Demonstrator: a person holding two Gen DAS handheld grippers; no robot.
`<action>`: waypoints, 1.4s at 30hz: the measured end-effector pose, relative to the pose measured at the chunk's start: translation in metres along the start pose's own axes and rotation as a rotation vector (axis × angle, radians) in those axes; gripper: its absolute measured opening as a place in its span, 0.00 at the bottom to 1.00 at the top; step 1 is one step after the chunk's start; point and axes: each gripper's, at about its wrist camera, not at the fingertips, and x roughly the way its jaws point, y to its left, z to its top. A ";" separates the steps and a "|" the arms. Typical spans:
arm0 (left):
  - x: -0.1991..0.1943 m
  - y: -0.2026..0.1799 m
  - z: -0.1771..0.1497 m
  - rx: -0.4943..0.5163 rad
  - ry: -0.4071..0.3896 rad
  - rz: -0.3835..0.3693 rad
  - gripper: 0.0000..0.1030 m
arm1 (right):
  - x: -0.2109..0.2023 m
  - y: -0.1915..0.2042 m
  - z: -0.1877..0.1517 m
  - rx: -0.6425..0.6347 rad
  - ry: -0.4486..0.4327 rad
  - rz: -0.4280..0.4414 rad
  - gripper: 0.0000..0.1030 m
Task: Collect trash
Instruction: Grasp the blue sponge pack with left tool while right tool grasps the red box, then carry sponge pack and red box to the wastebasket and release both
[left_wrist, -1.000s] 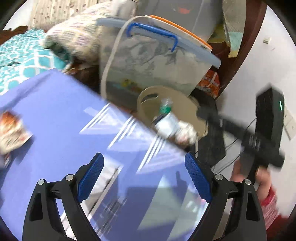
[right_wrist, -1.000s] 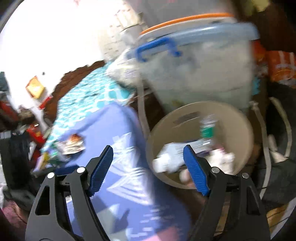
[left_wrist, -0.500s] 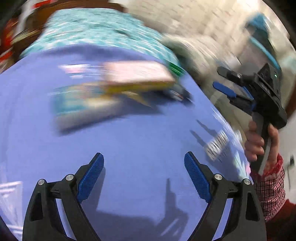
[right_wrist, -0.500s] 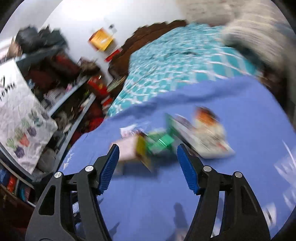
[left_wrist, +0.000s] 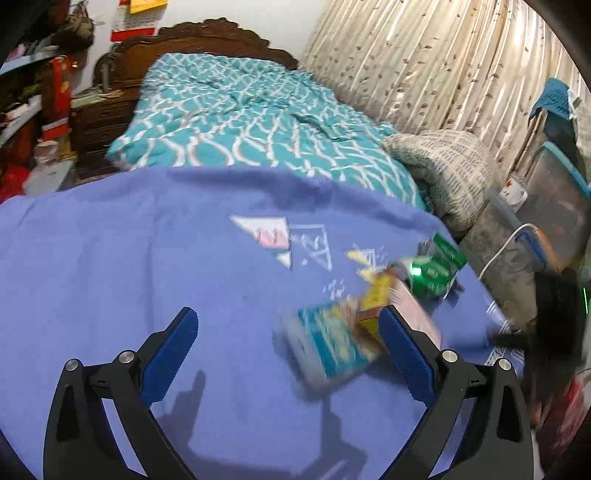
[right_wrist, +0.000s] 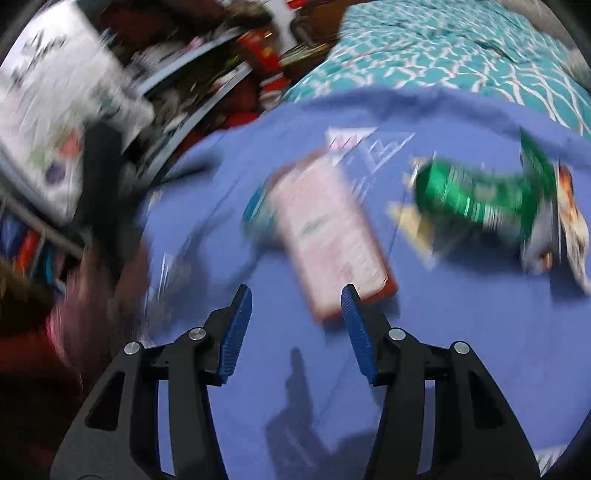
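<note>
Blue-padded fingers (left_wrist: 170, 350) of the left gripper (left_wrist: 291, 354) stand wide apart and are opening further with nothing pressed between them; those of the right gripper (right_wrist: 295, 332) sit closer together and are closing, yet they too grip nothing — only bare blue cloth shows in the gap.

Trash lies uncollected on the blue patterned bedsheet (left_wrist: 110, 258); in the left wrist view it clusters at the lower right of the frame, just beyond the right-hand finger. A flat teal-and-white packet (left_wrist: 332, 347) lies nearest; a pale pink flat carton with a red edge (right_wrist: 328, 236) overlaps it, reaching from the centre of the right wrist view down to the tip of the right-hand pad; a crumpled green foil wrapper (right_wrist: 476, 199) sits at the upper right of that view, with an orange-and-white printed wrapper (right_wrist: 570, 214) at the far right edge. Blur hides finer detail.

No bin shows in either view, so what is already collected cannot be told. At least four pieces remain — by my reading this is an approach towards the next pick, with the pink carton closest to the right gripper.
</note>
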 end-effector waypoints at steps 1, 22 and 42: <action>0.011 0.001 0.009 0.002 0.011 -0.023 0.92 | -0.004 0.004 -0.011 -0.016 -0.009 -0.026 0.58; 0.081 -0.062 -0.029 0.313 0.196 -0.035 0.92 | 0.025 -0.028 -0.029 0.120 -0.150 -0.213 0.61; -0.021 -0.157 -0.176 0.379 0.199 -0.060 0.67 | -0.085 0.012 -0.227 0.218 -0.238 -0.586 0.85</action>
